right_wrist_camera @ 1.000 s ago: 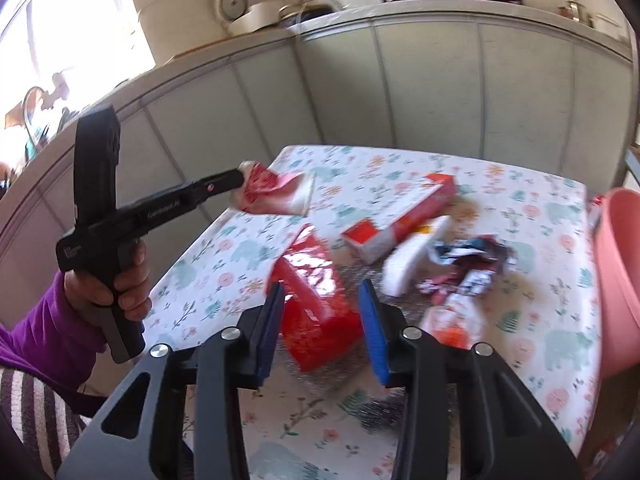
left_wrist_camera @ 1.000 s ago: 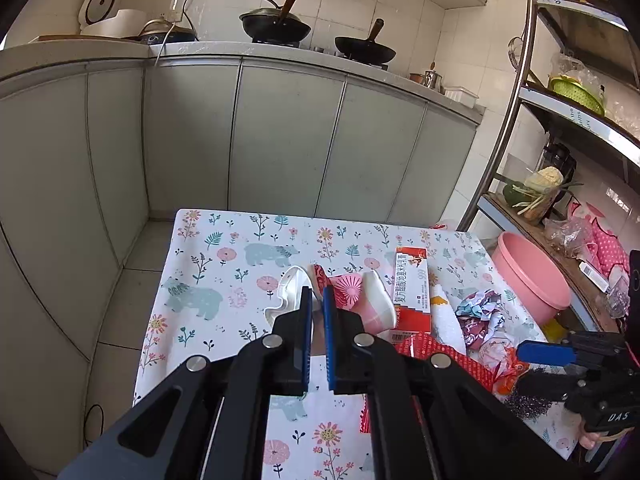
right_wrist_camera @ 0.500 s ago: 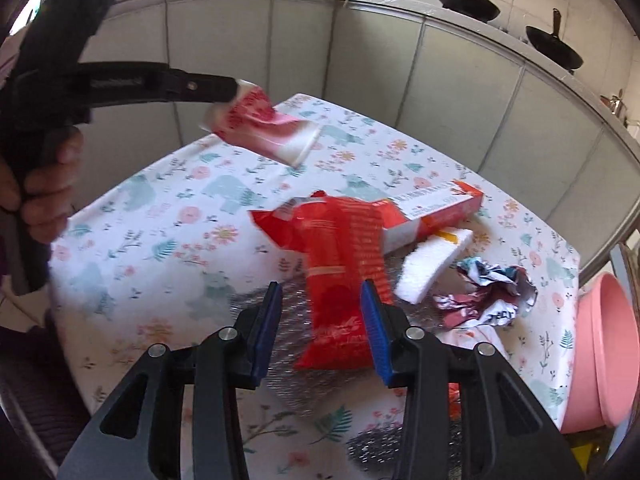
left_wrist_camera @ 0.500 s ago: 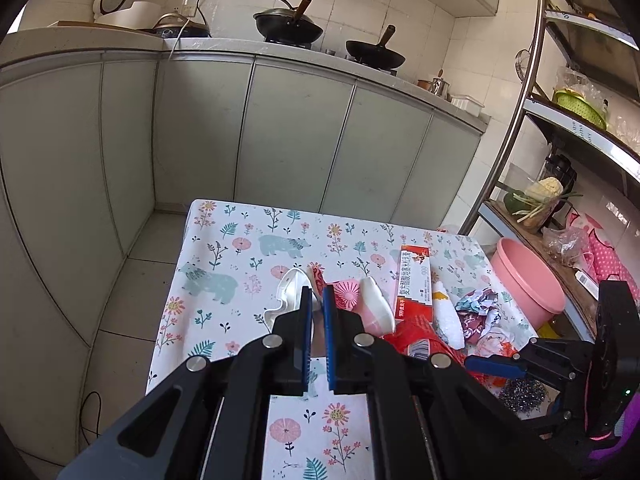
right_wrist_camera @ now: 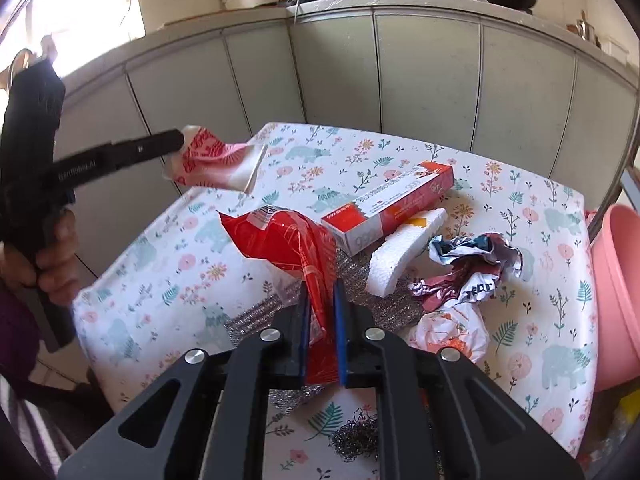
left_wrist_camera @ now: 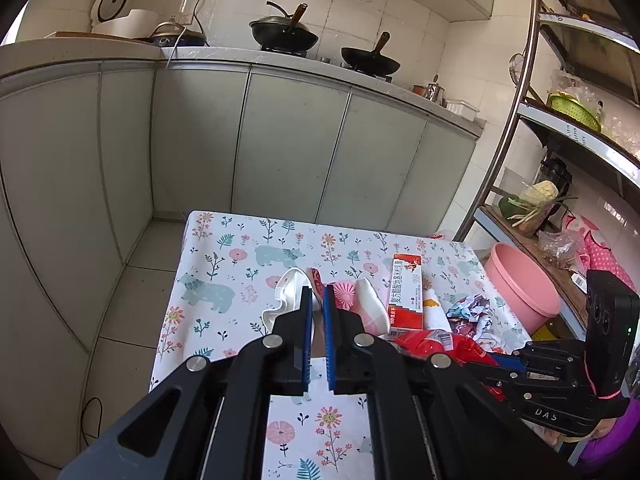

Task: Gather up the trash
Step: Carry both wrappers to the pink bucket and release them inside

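Both pick-ups look done: the left gripper [left_wrist_camera: 316, 312] holds a crushed cup [right_wrist_camera: 212, 160] above the table [right_wrist_camera: 160, 248]; the right gripper [right_wrist_camera: 321, 320] pinches the red bag [right_wrist_camera: 292, 236], still partly resting there; next, probably lift and carry both to the pink bin [right_wrist_camera: 616, 292].

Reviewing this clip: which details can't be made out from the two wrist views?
- Red wrapper: its lower end is hidden between the right gripper fingers in the right wrist view.
- Pink basin: cut off by the right edge there, so its contents are unseen.
- Paper cup in the left gripper: the pinched wall is hidden by the fingers in the left wrist view.
- Box: print too small to read.
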### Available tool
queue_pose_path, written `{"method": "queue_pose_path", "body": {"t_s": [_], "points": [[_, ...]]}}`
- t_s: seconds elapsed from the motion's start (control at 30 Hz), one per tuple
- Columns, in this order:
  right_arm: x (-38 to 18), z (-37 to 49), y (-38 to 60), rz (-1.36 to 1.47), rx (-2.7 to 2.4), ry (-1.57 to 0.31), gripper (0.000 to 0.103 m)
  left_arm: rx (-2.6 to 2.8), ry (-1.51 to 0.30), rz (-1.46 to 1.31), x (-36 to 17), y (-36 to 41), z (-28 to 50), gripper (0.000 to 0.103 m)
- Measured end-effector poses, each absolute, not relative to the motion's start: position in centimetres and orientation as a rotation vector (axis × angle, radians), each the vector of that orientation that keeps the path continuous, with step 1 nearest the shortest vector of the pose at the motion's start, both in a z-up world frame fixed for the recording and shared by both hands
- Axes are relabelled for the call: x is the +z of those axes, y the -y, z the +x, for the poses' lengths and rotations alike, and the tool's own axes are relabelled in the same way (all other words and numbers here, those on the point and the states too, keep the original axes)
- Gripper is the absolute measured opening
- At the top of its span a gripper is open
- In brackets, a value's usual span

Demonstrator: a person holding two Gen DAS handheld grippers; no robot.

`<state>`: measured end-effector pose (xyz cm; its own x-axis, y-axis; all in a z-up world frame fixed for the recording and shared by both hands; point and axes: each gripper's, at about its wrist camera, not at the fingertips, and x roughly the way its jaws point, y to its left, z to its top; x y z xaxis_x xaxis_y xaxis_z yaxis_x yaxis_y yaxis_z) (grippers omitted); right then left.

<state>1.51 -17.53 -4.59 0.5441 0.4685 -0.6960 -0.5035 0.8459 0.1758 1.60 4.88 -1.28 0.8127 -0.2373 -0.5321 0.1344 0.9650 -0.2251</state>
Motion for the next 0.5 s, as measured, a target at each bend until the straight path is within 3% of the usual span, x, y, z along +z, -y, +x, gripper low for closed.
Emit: {"method": "queue_pose_path", "body": {"t_s": [0.5], "points": [[-0.7, 1.4, 25.7, 0.195, 0.46, -0.671, 0.011, -0.315, -0.516, -0.139, 2.2, 0.9, 1.6, 0.005]]}}
